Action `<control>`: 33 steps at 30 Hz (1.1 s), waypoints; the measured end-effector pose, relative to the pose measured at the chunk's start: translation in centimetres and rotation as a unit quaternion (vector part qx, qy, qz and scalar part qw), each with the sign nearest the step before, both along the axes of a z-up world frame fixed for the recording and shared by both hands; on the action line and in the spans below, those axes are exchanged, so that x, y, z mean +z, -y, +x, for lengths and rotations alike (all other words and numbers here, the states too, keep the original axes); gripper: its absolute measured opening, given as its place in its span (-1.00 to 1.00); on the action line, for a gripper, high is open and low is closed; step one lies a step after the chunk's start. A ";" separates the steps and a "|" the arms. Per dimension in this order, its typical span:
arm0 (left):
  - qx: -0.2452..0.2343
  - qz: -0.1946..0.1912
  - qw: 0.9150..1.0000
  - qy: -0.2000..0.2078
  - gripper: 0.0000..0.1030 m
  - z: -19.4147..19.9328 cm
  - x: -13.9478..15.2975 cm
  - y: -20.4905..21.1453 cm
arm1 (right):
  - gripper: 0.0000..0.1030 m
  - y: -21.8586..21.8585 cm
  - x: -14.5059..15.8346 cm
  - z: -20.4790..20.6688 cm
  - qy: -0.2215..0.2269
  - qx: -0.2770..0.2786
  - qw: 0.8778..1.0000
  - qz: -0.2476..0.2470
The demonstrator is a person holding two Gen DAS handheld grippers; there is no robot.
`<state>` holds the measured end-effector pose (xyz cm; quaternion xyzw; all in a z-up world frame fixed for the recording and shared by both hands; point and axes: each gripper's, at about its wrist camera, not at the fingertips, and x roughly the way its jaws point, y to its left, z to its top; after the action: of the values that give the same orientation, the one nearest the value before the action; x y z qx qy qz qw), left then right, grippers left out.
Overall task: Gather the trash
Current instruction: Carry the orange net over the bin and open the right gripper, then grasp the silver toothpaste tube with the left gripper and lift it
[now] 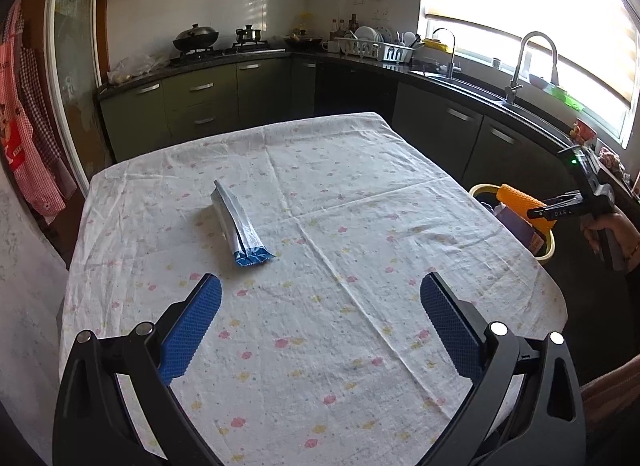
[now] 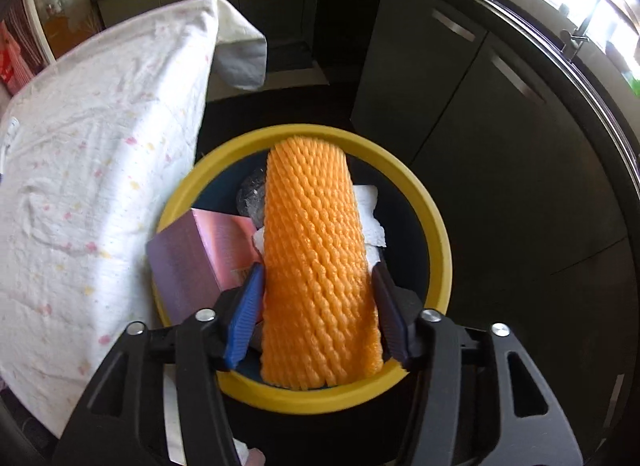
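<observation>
A silver and blue snack wrapper (image 1: 239, 226) lies on the floral tablecloth (image 1: 320, 246), left of centre. My left gripper (image 1: 320, 298) is open and empty, hovering over the table's near side, short of the wrapper. My right gripper (image 2: 318, 290) is shut on an orange foam fruit net (image 2: 318, 270) and holds it directly above the yellow-rimmed trash bin (image 2: 434, 225). In the left wrist view the right gripper (image 1: 538, 211) holds the net (image 1: 520, 201) over the bin (image 1: 546, 250) off the table's right edge. A pink box (image 2: 200, 258), white tissue (image 2: 370, 217) and clear plastic lie in the bin.
Dark kitchen cabinets (image 1: 440, 121) and a counter with sink and faucet (image 1: 532, 61) run behind and to the right of the table. A stove with a wok (image 1: 196, 39) stands at the back. The tablecloth's corner (image 2: 240, 49) hangs near the bin.
</observation>
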<state>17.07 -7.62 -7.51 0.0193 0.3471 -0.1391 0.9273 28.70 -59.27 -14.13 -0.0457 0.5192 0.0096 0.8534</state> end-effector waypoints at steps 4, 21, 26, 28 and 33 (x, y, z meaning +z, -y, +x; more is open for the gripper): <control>0.023 -0.016 0.999 -0.029 0.91 2.9 -0.6 -0.6 | 0.17 0.2 1.9 -1.7 0.025 0.001 1.000 0.019; 0.151 0.027 0.980 -0.124 0.90 16.7 -6.0 -2.2 | 0.32 -3.9 4.9 -6.0 0.074 0.061 0.994 0.054; 0.161 0.029 0.976 -0.142 0.73 18.2 -7.2 -1.8 | 0.34 -4.2 4.9 -6.1 0.075 0.066 0.993 0.056; 0.160 0.031 0.976 -0.148 0.63 18.3 -7.6 -1.7 | 0.34 -4.1 4.8 -6.1 0.075 0.066 0.993 0.056; 0.160 0.046 0.975 -0.148 0.36 18.2 -8.0 -1.3 | 0.34 -4.1 4.8 -6.2 0.075 0.066 0.993 0.059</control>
<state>35.29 -6.31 -15.47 -0.0149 0.4853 0.0261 0.8738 22.55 -55.16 -9.37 -0.0298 0.4482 0.0932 0.8886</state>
